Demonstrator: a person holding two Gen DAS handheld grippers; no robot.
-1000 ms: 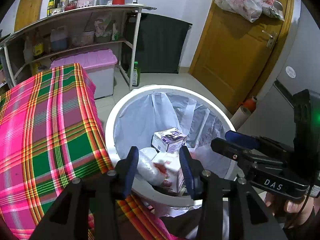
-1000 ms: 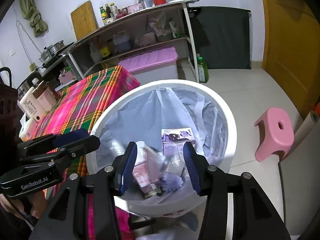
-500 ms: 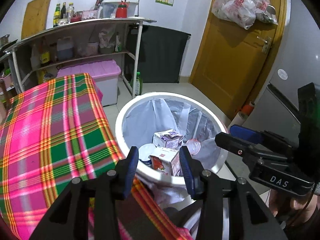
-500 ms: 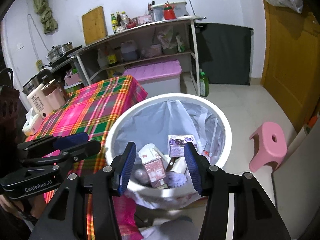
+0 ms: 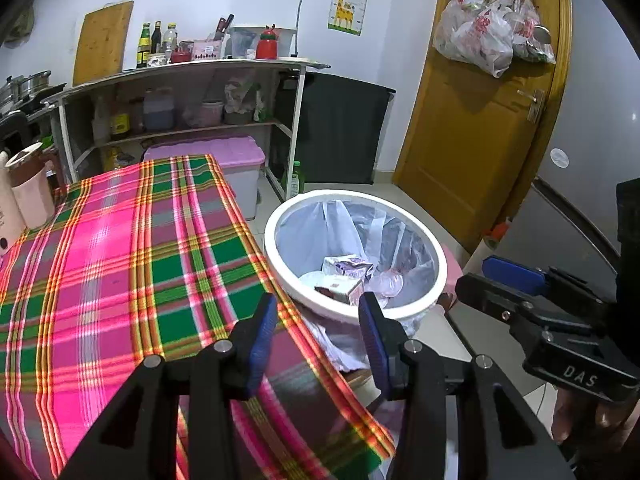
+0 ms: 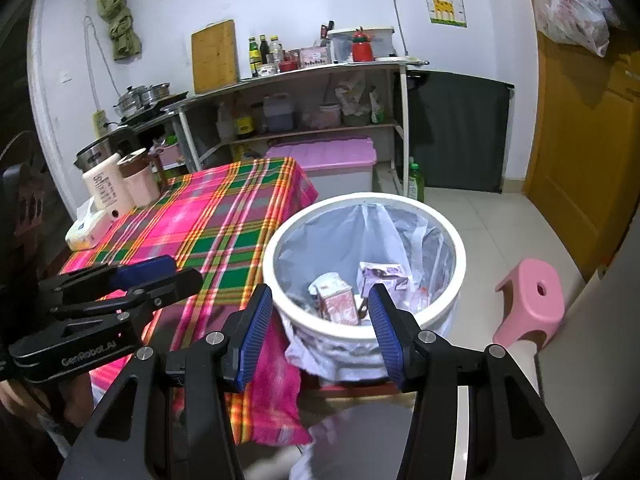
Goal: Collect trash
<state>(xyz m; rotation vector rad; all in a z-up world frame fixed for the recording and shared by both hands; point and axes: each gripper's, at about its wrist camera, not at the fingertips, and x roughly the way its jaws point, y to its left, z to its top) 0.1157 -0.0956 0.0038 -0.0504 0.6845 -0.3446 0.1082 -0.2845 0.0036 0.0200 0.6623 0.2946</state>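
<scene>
Apparently near done: cartons [image 6: 334, 300] inside bin [image 6: 460, 258], plaid worktop [image 5: 120, 248] bare of trash, left gripper [image 5: 318, 330] and right gripper [image 6: 320, 330] gaping, empty.

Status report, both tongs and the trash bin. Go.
Left tongs open, empty. Right tongs open, empty. White bin beside the plaid table, bag-lined, cartons inside. Nothing in the way.

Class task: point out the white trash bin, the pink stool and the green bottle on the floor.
white trash bin [image 6: 460, 258]: right wrist view, right side of rim.
pink stool [image 6: 528, 300]: right wrist view, seat top.
green bottle [image 6: 415, 182]: right wrist view, bottle body.
</scene>
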